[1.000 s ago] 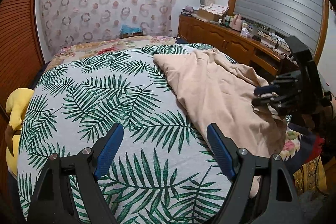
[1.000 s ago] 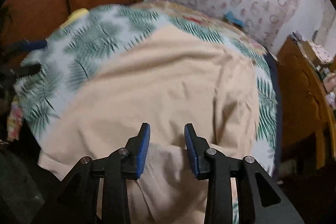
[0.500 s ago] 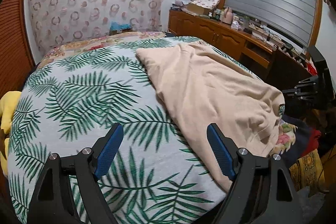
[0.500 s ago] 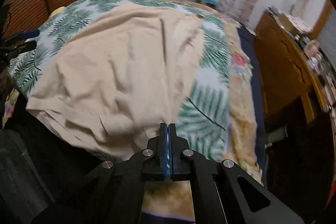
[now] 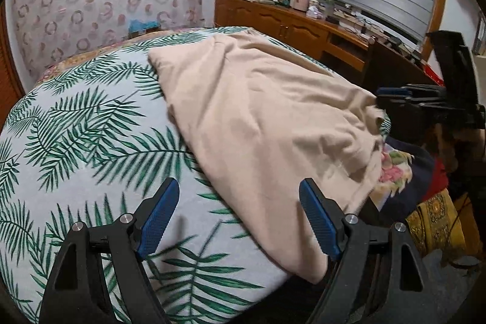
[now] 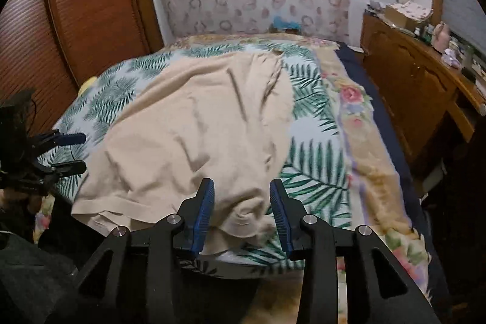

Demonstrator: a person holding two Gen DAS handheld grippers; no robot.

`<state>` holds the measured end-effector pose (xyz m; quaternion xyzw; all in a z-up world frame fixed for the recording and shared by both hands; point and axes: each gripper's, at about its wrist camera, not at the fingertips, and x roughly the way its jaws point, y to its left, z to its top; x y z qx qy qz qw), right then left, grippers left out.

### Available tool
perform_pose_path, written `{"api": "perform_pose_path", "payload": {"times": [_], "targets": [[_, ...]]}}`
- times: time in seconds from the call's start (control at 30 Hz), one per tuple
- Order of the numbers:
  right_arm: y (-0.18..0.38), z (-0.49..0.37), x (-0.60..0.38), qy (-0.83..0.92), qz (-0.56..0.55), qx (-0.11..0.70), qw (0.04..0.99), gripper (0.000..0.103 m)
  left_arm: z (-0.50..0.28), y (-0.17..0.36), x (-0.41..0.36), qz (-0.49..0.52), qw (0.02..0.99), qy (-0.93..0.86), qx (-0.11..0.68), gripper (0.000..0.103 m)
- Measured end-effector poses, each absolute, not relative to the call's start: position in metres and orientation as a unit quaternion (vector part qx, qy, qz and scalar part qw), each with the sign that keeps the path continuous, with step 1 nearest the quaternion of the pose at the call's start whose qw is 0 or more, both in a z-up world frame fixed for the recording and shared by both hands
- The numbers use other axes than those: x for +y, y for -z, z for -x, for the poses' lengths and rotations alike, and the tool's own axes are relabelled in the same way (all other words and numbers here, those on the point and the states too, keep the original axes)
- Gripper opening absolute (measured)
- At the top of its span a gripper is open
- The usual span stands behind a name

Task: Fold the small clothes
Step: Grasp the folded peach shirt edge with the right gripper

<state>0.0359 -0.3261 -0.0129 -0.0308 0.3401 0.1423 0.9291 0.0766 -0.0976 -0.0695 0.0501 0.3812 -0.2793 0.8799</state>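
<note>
Right wrist: both tools (image 6: 241, 210) (image 5: 237, 214) spread, empty; beige garment (image 6: 194, 135) on bed (image 6: 316, 151).

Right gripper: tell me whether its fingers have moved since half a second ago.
Yes. The right gripper has opened; its fingers now stand apart over the beige garment's near edge.

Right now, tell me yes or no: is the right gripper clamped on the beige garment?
No: the right gripper stands open, its blue pads apart on either side of the beige garment.
</note>
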Motion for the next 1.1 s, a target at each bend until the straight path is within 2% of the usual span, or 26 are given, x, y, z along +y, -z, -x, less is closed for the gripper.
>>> {"api": "perform_pose_path", "payload": {"times": [0.2,0.27,0.3,0.47,0.57,0.6,0.67,0.73,0.8,0.93,1.0,1.1], "targets": [[0.026,-0.037,-0.325,-0.152,0.035,0.360,0.920,0.039,-0.070,0.072,-0.102,-0.051,0.874,0.289,0.387,0.082],[0.025,-0.036,-0.327,-0.156,0.041,0.361,0.919,0.010,-0.070,0.073,-0.103,-0.052,0.873,0.289,0.390,0.082],[0.024,-0.037,-0.328,-0.153,0.049,0.362,0.918,0.007,-0.069,0.074,-0.103,-0.052,0.872,0.290,0.391,0.081],[0.008,-0.028,-0.351,-0.122,0.052,0.349,0.928,0.006,-0.066,0.075,-0.101,-0.050,0.869,0.295,0.394,0.079],[0.013,-0.027,-0.360,-0.119,0.026,0.352,0.928,0.006,-0.064,0.074,-0.100,-0.043,0.866,0.302,0.396,0.073],[0.015,-0.025,-0.359,-0.123,0.020,0.353,0.927,0.007,-0.063,0.074,-0.100,-0.043,0.865,0.303,0.397,0.071],[0.017,-0.023,-0.355,-0.124,0.014,0.351,0.928,0.017,-0.061,0.075,-0.102,-0.046,0.863,0.307,0.400,0.065],[0.021,-0.027,-0.355,-0.124,0.003,0.349,0.929,0.041,-0.059,0.076,-0.103,-0.044,0.858,0.312,0.405,0.062],[0.027,-0.032,-0.355,-0.131,-0.008,0.350,0.928,0.051,-0.057,0.078,-0.104,-0.042,0.854,0.318,0.410,0.060],[0.042,-0.042,-0.349,-0.135,-0.006,0.367,0.920,0.052,-0.056,0.081,-0.107,-0.049,0.850,0.322,0.415,0.057],[0.043,-0.042,-0.344,-0.138,0.000,0.363,0.922,0.052,-0.056,0.081,-0.108,-0.052,0.850,0.321,0.414,0.051],[0.043,-0.044,-0.337,-0.148,0.001,0.361,0.921,0.052,-0.054,0.081,-0.109,-0.056,0.850,0.321,0.414,0.049]]}}
